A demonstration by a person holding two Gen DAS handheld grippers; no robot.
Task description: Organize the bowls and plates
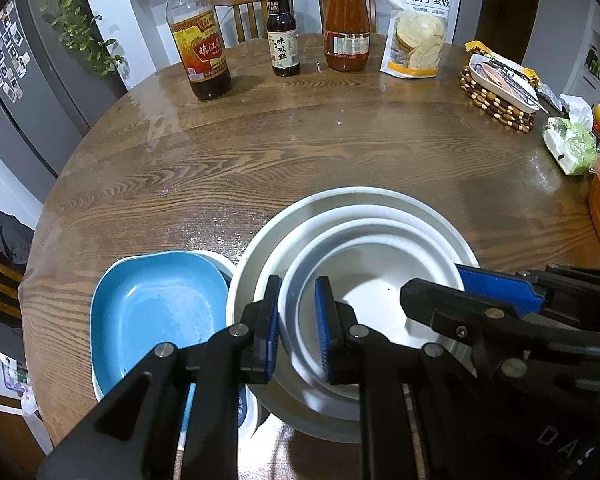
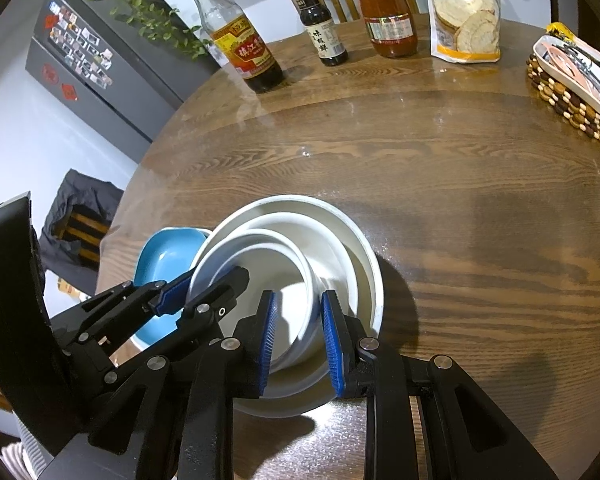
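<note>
The left gripper [image 1: 298,330], seen in the left wrist view, stands narrowly parted with the near-left rim of the innermost white bowl [image 1: 364,276] between its blue pads; the pads look pressed on that wall, so I judge it gripped. That bowl sits nested in a middle white bowl [image 1: 320,220] and a large outer white bowl [image 1: 348,194] at about six o'clock on the wooden table [image 1: 260,152]. A blue dish [image 1: 160,304], resting on a white plate whose rim shows behind it, lies touching the stack at eight o'clock. The right gripper [image 1: 496,292] enters from four o'clock over the bowl's right rim. At twelve o'clock stand a vinegar bottle [image 1: 198,40] with a red-gold label reading 镇江, a small dark bottle [image 1: 282,36] marked 味极鲜, a red sauce jar [image 1: 347,24] with small unreadable print, and a flour bag [image 1: 418,28] printed 低筋小麦粉. In the right wrist view, the right gripper [image 2: 298,344] is likewise narrowly parted astride the inner bowl's [image 2: 260,280] near wall, apparently clamped. The left gripper [image 2: 204,288] holds the same bowl's rim at nine o'clock. The same labels read on the bottle [image 2: 240,40] and bag [image 2: 464,12]. Judgement: the bowls are nested and the blue dish stacked; the task appears nearly done, with the inner bowl not yet released.
</note>
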